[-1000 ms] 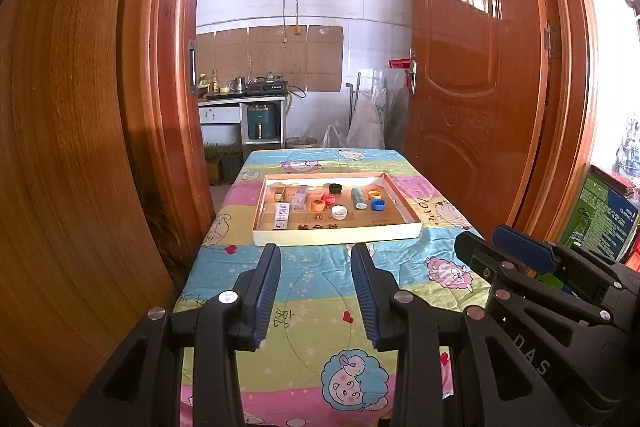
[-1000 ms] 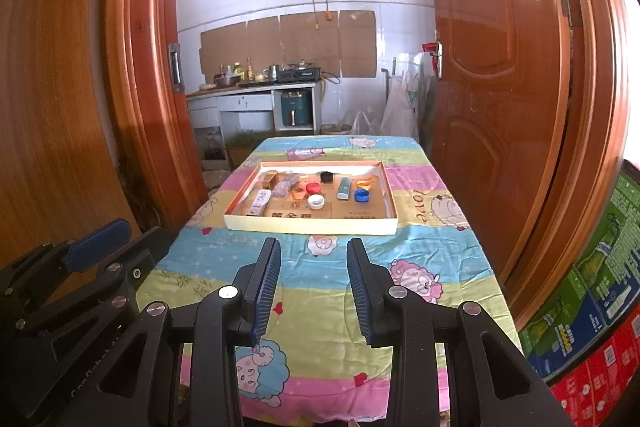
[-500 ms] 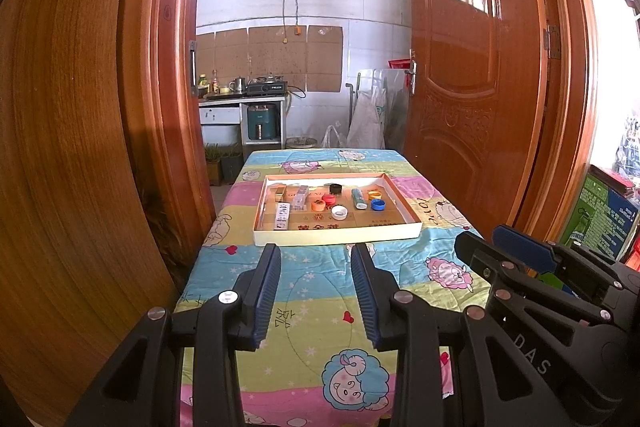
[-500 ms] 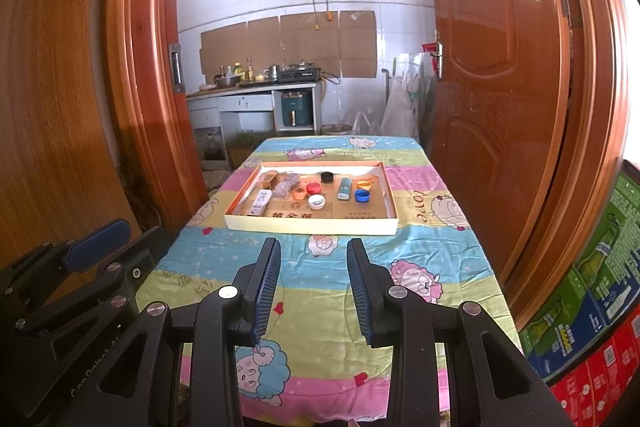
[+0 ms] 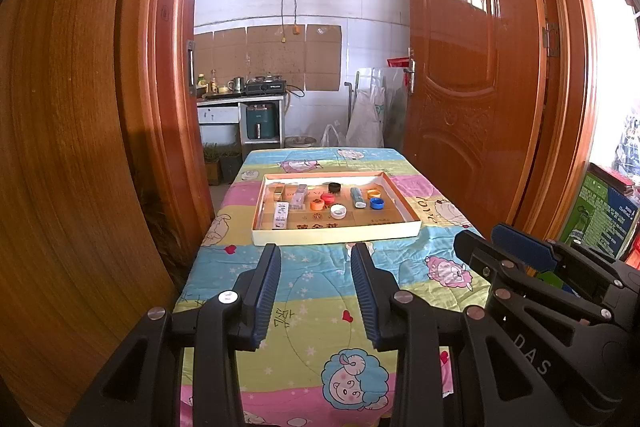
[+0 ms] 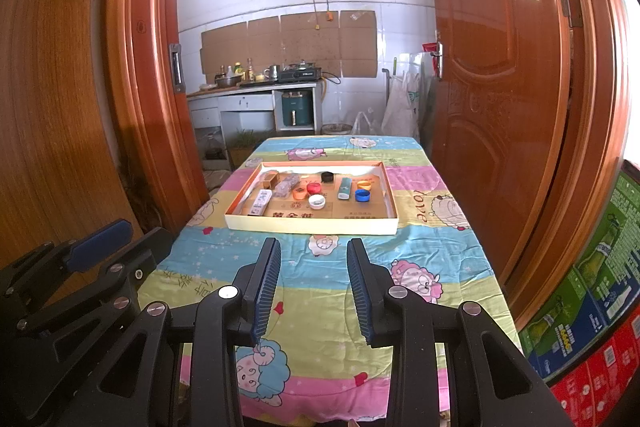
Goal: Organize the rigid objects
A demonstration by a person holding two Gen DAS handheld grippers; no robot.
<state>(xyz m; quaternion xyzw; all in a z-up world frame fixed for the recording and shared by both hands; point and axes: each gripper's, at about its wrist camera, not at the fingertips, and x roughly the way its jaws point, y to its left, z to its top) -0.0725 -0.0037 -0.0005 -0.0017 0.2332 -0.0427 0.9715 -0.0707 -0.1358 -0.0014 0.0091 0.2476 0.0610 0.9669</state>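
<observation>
Shallow tray (image 5: 335,231) of small rigid objects mid-table, both hand-held grippers hanging back at the near end.

Inside the tray: black cap (image 5: 334,187) at the back, red cap (image 5: 327,197), orange cap (image 5: 317,203), white cap (image 5: 338,211), blue cap (image 5: 376,203), yellow cap (image 5: 373,193), and a white box (image 5: 280,215) at the left. Underneath, a cartoon-print cloth covering the table (image 5: 320,291). Left hand-held gripper (image 5: 315,291) spread wide, holding nothing; right hand-held gripper (image 6: 313,287) equally wide and empty, well short of the tray.
</observation>
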